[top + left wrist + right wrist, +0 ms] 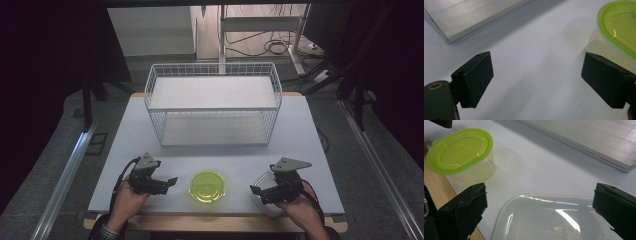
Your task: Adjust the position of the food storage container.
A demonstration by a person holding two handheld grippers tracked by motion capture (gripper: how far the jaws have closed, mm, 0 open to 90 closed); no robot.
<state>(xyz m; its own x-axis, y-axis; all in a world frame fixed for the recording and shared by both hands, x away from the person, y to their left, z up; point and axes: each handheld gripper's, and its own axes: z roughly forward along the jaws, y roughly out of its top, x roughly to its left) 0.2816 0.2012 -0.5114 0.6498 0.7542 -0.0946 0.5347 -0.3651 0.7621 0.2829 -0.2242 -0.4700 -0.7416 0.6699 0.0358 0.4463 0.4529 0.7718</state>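
A clear tub with a lime-green lid point(206, 186) stands at the table's front centre. To its left my left gripper point(169, 184) points toward it. Its jaws are open on bare table point(537, 67), and the green-lidded tub point(616, 32) sits just beyond the right-hand jaw. A second tub with a clear lid point(263, 179) stands at the front right. My right gripper point(256, 192) hovers over its near side. In the right gripper view that gripper point(540, 195) is open, the clear lid point(549, 217) lies low between the jaws, and neither pad presses on it. The green-lidded tub point(459, 151) is at upper left.
A white wire basket point(212, 107) with an upper shelf stands at the back centre of the white table point(300, 130). Its base plate point(474, 15) point(594, 140) lies ahead of both grippers. The table's wooden front edge point(439, 192) runs close by the tubs.
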